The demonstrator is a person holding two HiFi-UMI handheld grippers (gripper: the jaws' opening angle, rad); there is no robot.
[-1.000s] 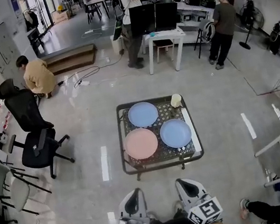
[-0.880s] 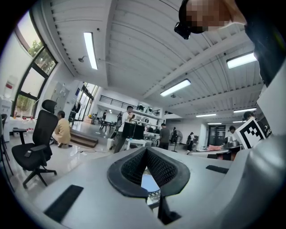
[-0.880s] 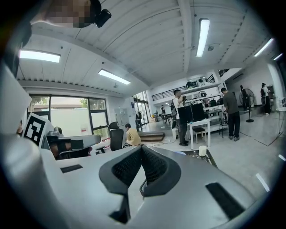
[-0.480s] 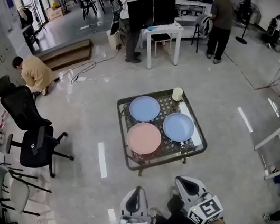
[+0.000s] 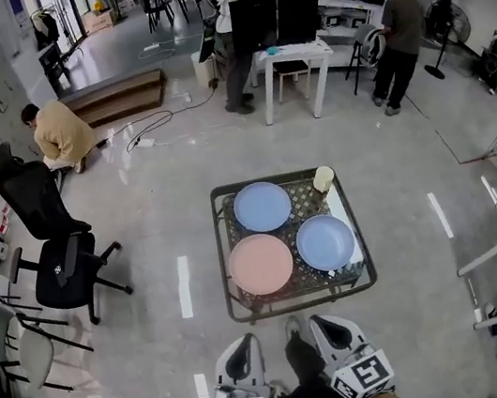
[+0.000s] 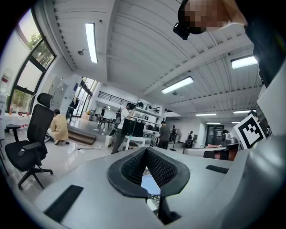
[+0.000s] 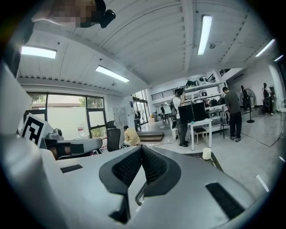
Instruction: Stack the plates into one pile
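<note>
A wide open workshop with a pale, shiny floor (image 5: 166,217), seen from above the shoulders of the person doing the task. Other people work at desks far across the room, one crouches at the left, and a black office chair (image 5: 51,242) stands well apart from the action.

Near the middle of the floor is a low table (image 5: 221,246) with a dark frame and mesh top. Three plates lie flat on it, none overlapping. A far blue plate (image 5: 262,206) is at the back, a pink plate (image 5: 260,264) at the front left, and a near blue plate (image 5: 325,242) at the front right. The three sit just beside one another. A small pale cup (image 5: 323,178) stands at the back right corner.

At the bottom edge, the left gripper (image 5: 244,342) and the right gripper (image 5: 320,323) are held side by side, close to the body. Both point towards the table, which is still well short of their tips. Each gripper's own view shows its jaws pressed together with nothing between them: left gripper (image 6: 145,154), right gripper (image 7: 141,152).

Over the last second the table has grown slightly larger and nearer in the head view. A shoe (image 5: 293,327) now shows between the grippers, so the person appears to be walking up to the table. The plates have not moved and the jaws have stayed closed. Stacking has therefore not begun. My judgement is that a gripper must open before it can take a plate's rim.
</note>
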